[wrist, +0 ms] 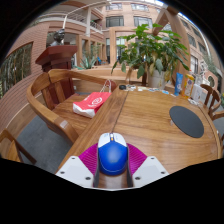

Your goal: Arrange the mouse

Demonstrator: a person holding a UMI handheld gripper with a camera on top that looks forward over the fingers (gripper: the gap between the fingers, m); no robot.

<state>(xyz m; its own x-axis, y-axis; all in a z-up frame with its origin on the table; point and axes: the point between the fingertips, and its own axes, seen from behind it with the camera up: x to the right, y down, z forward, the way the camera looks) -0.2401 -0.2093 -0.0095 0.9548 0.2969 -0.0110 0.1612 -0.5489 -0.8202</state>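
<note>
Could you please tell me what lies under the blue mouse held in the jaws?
The wooden table shows around the blue mouse, gripped between the gripper jaws; its underside and the surface directly beneath are hidden.

You are outdoors, on a patio or courtyard beside brick buildings point(25, 95) with balconies point(75, 22) and tall windows. A wooden slatted table point(150, 125) sits before you, with wooden armchairs point(45, 110) carrying grey cushions around it. A large leafy potted plant point(150, 48) stands at the table's far end, in daylight.
</note>
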